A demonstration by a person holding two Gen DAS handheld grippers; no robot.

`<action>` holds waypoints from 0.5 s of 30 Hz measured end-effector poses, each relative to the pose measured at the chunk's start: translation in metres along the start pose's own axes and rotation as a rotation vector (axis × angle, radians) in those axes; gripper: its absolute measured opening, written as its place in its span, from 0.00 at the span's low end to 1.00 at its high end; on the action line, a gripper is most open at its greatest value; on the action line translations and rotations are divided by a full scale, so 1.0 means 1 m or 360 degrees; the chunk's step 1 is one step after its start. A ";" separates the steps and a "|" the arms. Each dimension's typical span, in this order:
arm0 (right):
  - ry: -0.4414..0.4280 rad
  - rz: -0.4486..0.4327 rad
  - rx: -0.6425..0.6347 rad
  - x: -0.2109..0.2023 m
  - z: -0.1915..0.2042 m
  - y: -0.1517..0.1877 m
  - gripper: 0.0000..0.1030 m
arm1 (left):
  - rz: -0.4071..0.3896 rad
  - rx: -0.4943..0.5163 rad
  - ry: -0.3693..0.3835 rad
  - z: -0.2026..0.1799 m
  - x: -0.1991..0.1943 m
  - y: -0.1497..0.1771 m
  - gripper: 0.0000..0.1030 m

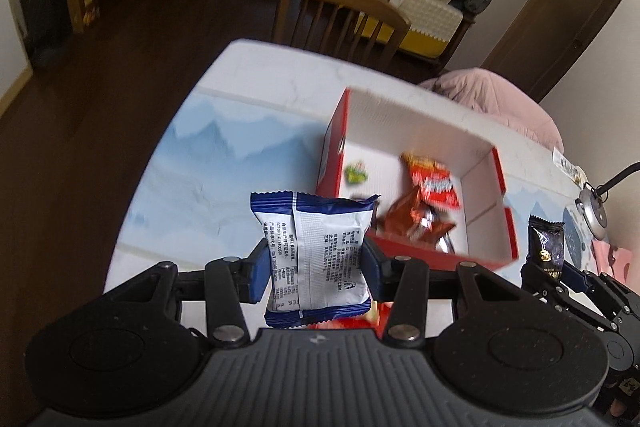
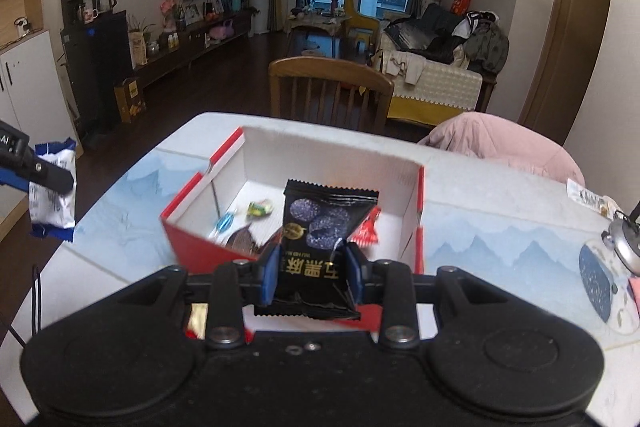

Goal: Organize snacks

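While the left gripper (image 1: 314, 267) jaws clamp a blue-and-white packet (image 1: 316, 251), the right gripper (image 2: 312, 267) jaws pinch a black packet (image 2: 324, 227), a red box (image 2: 192, 227) just beyond both.

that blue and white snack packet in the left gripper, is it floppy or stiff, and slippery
The blue and white packet probably holds its shape: it stands upright between the left gripper fingers, without sagging. It looks light, being a small single-serve pouch. Its glossy film may be slippery, and the crimped ends could crumple if squeezed harder.

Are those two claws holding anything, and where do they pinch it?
Left gripper pinches a blue-and-white packet across its lower sides; right gripper pinches a black packet likewise.
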State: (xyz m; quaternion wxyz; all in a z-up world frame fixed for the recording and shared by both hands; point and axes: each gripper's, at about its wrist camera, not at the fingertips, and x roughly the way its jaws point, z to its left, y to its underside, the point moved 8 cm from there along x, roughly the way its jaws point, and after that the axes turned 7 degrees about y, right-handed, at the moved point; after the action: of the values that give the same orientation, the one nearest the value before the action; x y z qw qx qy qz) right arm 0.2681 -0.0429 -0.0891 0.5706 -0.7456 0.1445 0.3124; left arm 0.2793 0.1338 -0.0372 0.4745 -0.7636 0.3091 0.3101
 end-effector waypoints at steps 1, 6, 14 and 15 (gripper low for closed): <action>0.0000 -0.0001 0.0005 0.003 -0.002 -0.004 0.31 | -0.0012 0.0019 -0.0005 -0.004 0.002 -0.007 0.44; 0.0022 -0.0002 0.0016 0.023 -0.011 -0.021 0.31 | -0.0040 0.0115 -0.0045 -0.022 0.019 -0.038 0.44; 0.0049 0.0066 0.0017 0.065 -0.023 -0.036 0.31 | -0.0025 0.0222 -0.0109 -0.038 0.065 -0.069 0.44; 0.0050 0.0078 0.0008 0.070 -0.024 -0.035 0.32 | -0.0011 0.0233 -0.0105 -0.041 0.073 -0.072 0.44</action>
State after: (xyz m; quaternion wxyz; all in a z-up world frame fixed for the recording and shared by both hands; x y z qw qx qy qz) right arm 0.3493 -0.0448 -0.1029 0.5624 -0.7451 0.1726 0.3142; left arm 0.3867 0.1093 -0.0401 0.5402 -0.7173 0.3126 0.3098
